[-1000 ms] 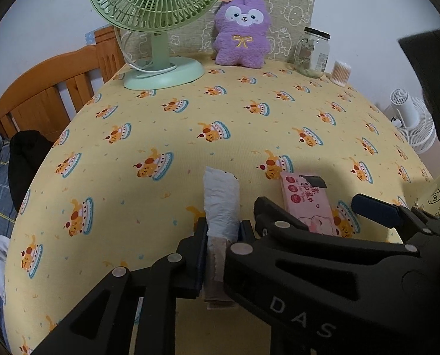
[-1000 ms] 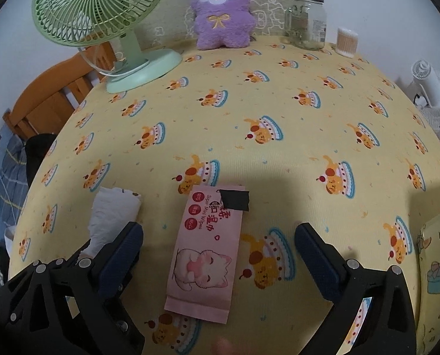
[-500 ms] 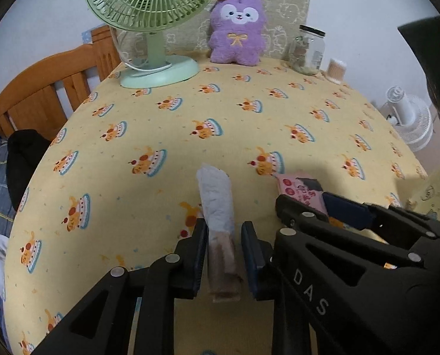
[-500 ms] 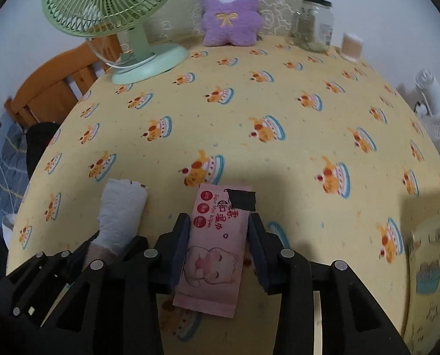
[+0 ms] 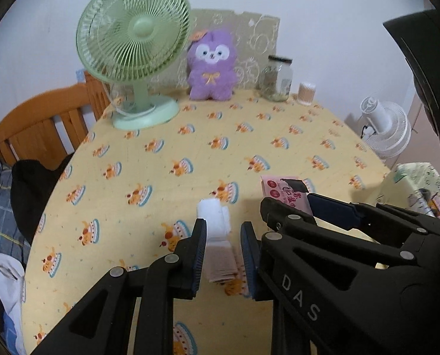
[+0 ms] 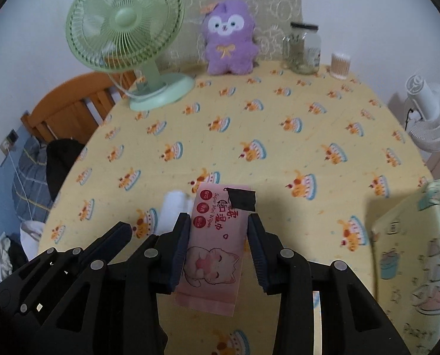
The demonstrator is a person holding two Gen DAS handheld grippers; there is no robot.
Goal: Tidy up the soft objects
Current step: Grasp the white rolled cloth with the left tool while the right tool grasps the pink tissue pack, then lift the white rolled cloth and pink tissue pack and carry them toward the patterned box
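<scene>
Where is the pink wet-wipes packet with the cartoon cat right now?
In the right wrist view, the pink wet-wipes packet sits clamped in the right gripper, low and central above the yellow tablecloth, right of the white tissue pack.

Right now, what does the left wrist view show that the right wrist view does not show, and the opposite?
Only the left wrist view shows the left gripper shut on the white soft pack.

Only the right wrist view shows the cat picture on the pink wipes pack, which the right gripper clamps by its sides.

Both show the green fan, purple plush toy, glass jar and yellow tablecloth.
</scene>
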